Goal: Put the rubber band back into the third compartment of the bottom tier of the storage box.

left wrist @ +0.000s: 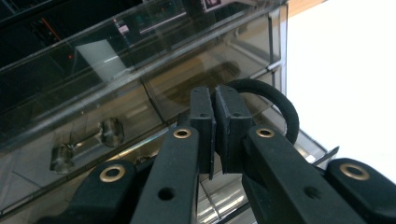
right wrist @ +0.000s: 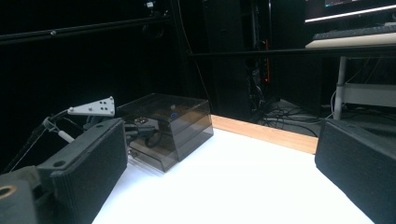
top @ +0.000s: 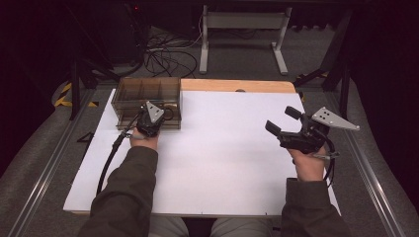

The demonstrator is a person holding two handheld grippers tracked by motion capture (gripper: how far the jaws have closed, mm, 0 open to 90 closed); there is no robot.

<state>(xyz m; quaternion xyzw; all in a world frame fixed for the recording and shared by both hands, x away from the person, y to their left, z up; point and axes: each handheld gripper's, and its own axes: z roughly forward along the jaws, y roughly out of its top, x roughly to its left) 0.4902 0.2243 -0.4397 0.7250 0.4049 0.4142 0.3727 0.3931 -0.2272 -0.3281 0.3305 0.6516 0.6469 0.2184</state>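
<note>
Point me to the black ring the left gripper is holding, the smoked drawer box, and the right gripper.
black ring (left wrist: 280,100): left gripper view, on its curved outer band.
smoked drawer box (top: 148,89): high view, on its top panel.
right gripper (top: 282,120): high view, midway between its open fingertips.

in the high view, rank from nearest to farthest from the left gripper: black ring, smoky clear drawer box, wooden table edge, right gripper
1. Black ring, clamped in its jaws.
2. Smoky clear drawer box, right in front.
3. Wooden table edge, behind, to the right.
4. Right gripper, across the white board.
</note>
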